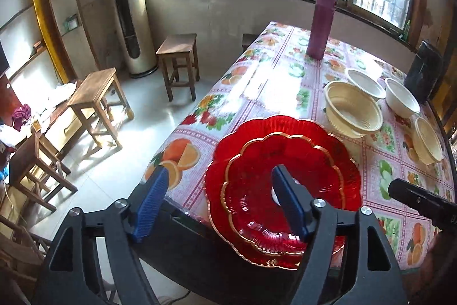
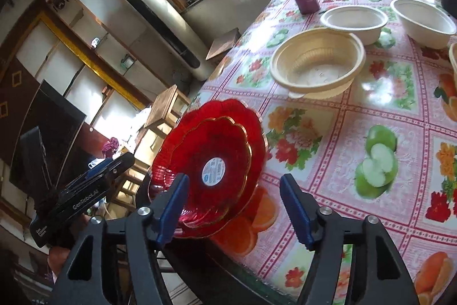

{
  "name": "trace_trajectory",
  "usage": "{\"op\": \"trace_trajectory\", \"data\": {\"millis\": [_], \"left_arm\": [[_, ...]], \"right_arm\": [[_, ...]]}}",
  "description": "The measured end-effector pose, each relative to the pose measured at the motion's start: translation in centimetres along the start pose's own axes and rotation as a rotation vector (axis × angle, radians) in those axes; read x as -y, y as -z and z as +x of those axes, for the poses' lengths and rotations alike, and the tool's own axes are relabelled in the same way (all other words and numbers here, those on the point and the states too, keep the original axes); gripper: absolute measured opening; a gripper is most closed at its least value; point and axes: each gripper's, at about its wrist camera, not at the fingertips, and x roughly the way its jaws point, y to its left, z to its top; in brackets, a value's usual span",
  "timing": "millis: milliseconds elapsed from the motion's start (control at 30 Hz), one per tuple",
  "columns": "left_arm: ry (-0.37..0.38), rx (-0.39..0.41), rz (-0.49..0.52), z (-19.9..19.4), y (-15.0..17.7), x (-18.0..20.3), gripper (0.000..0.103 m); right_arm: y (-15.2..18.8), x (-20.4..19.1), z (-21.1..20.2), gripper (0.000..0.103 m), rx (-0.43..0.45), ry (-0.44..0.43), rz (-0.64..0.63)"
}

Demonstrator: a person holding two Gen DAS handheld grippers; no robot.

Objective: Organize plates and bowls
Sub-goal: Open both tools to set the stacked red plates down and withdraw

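Your left gripper (image 1: 225, 202) and right gripper (image 2: 234, 207) both stood apart, and only your right view showed the round label (image 2: 214, 171) on the stacked red plates (image 2: 211, 162).

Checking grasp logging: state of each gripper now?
Left gripper: open, holding nothing, one finger over the red plates.
Right gripper: open, empty.

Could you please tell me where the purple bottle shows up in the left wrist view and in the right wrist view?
Left wrist view: the purple bottle stands upright at the far end of the table, upper right of centre, below the windows.
Right wrist view: it appears at the top, right of centre, leaning with the fisheye.
Shared landmark: the stacked red plates at the table's near edge, and the ribbed cream bowl beyond them.
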Motion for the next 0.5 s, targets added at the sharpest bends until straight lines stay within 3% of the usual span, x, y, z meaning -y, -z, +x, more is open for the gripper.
{"op": "trace_trajectory", "data": {"millis": [233, 500], "left_arm": [[-0.001, 0.082, 0.15, -0.9, -0.1, 6.7, 0.078], [0.0, 0.2, 0.279, -1.8, -0.8, 14.9, 0.083]], "right_arm": [[0.2, 5.8, -5.7, 0.089, 0.291, 0.133, 0.01], [0.9, 10.8, -10.7, 0.1, 0.541, 0.262, -0.044]]}}
